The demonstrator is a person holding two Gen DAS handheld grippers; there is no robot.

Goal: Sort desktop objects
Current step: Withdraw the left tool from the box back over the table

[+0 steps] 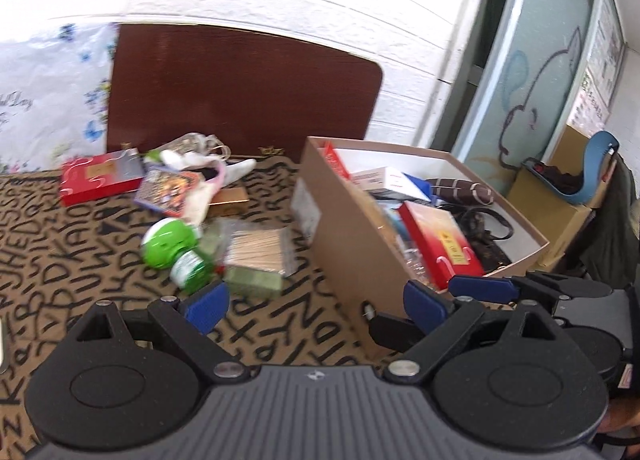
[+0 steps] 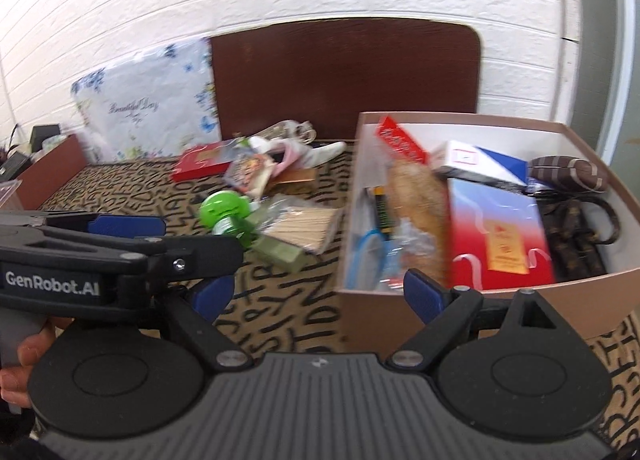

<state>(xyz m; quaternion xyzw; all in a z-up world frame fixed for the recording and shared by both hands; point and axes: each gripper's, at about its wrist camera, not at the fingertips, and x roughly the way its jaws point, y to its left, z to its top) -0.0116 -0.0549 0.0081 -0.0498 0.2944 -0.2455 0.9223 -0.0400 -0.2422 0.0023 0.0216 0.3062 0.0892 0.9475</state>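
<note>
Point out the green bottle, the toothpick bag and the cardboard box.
green bottle (image 1: pixel 170 238): left wrist view, its round cap.
toothpick bag (image 1: pixel 258 252): left wrist view, the bundled sticks.
cardboard box (image 2: pixel 400 312): right wrist view, its near outer wall.

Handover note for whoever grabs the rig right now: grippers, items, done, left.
Left gripper: open, empty, low over the table, facing the loose pile.
Right gripper: open, empty, at the near wall of the cardboard box.
Already in the box: red and blue carton, white and blue box, patterned strap, brown striped pouch, plus smaller bits.
Left on the table: green round device, bag of wooden sticks, green packet, red flat box, colourful card pack, white and pink bits behind.
Nothing is in hand; the green device and sticks are the nearest pick.
</note>
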